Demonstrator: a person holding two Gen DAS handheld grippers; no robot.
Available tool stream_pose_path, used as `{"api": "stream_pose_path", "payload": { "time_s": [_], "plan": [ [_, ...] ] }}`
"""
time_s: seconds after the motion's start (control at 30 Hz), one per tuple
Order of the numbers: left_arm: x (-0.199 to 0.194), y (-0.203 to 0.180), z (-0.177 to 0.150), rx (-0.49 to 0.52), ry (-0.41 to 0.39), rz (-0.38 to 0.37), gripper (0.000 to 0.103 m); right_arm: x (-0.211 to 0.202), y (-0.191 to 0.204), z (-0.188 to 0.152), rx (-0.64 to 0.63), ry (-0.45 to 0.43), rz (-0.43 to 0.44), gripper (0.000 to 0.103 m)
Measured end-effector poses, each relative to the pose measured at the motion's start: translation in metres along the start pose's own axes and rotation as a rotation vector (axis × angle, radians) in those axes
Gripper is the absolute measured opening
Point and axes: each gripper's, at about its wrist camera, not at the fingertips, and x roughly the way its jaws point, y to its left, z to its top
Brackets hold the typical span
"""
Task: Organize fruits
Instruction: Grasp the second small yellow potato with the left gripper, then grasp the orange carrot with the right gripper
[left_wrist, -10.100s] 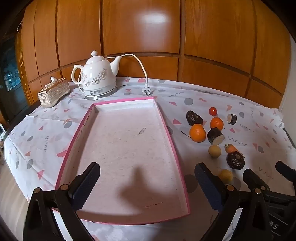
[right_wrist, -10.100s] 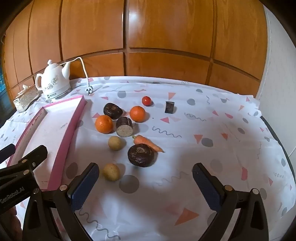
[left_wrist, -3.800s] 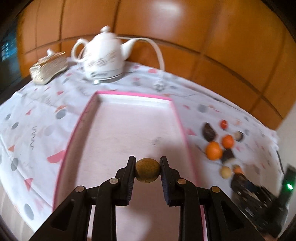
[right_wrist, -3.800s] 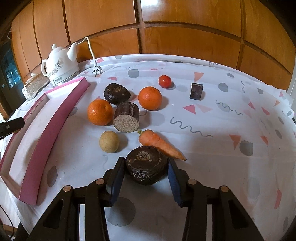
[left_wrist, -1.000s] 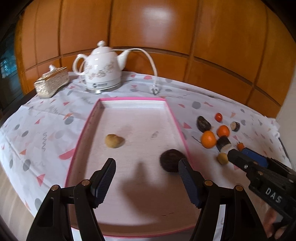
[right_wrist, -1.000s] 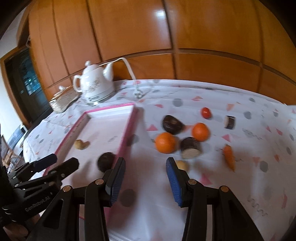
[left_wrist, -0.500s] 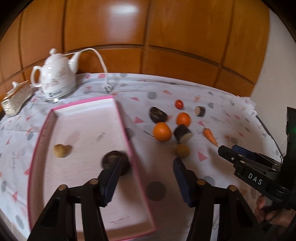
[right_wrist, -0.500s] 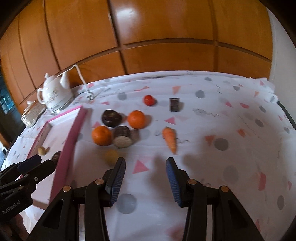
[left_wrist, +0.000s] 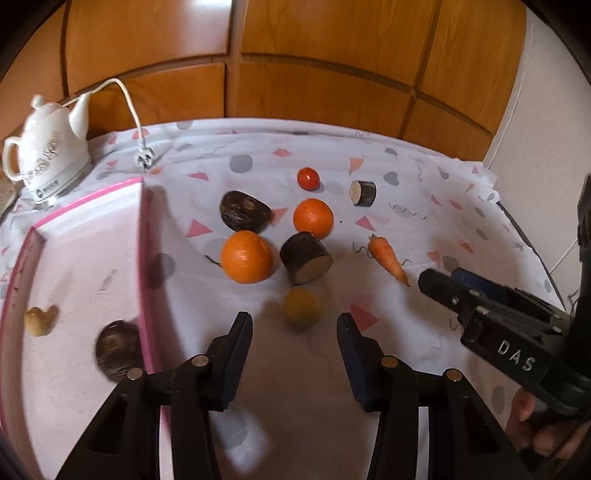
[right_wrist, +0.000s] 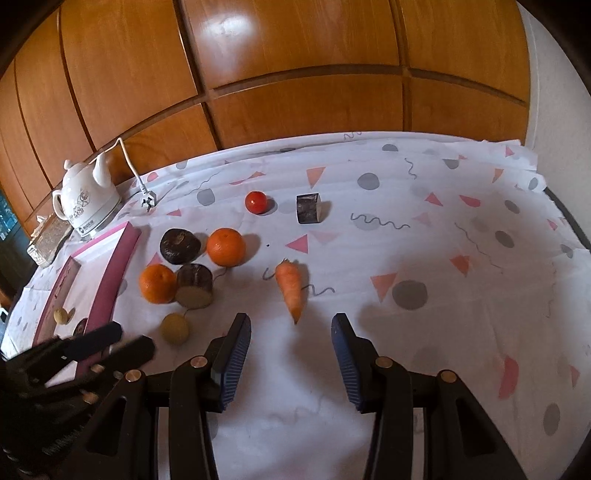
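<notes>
My left gripper is open and empty, just short of a small yellow-brown round fruit on the cloth. My right gripper is open and empty, just short of the tip of a carrot. The pink-rimmed tray at the left holds a small tan fruit and a dark round root. On the cloth lie two oranges, a cut dark root piece, another dark root, a tomato and a small dark cut piece.
A white kettle with cord and plug stands at the back left. A patterned box sits beside it. Wooden panels close the back. The cloth's right edge drops off.
Both grippers have swung right, away from the tray and toward the loose pieces. The left one now faces the small yellow-brown fruit, the right one the carrot.
</notes>
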Motion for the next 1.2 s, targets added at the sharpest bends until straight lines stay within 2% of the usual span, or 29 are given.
{"api": "stream_pose_path", "payload": {
  "time_s": [0.23,0.3,0.47,0.6,0.63,0.67,0.7,0.93,1.2],
  "plan": [
    [0.028,0.000,0.001,-0.028,0.035,0.013,0.046,0.027,-0.003,0.015,-0.044,0.042,0.021,0.046],
    [0.031,0.000,0.002,-0.026,0.026,0.014,0.046,0.037,-0.002,0.018,-0.061,0.059,0.019,0.041],
    [0.036,0.004,0.005,-0.056,0.007,0.004,0.045,0.056,0.001,0.023,-0.083,0.090,0.029,0.040],
    [0.037,0.005,0.004,-0.051,-0.003,-0.003,0.045,0.068,0.003,0.023,-0.106,0.112,0.004,0.021],
    [0.036,0.006,0.004,-0.054,-0.008,-0.008,0.040,0.068,0.005,0.022,-0.118,0.109,-0.003,0.018],
    [0.036,0.008,0.004,-0.062,-0.013,-0.012,0.031,0.067,0.005,0.022,-0.127,0.107,-0.004,0.018],
    [0.035,0.011,0.003,-0.075,-0.011,-0.028,0.027,0.065,0.006,0.021,-0.131,0.107,-0.009,0.018],
    [0.030,0.012,0.000,-0.091,-0.010,-0.067,0.027,0.044,0.004,0.000,-0.121,0.084,-0.008,0.018],
    [0.029,0.007,-0.004,-0.055,-0.005,-0.043,0.027,0.042,0.005,-0.006,-0.118,0.066,-0.001,0.018]
  ]
}}
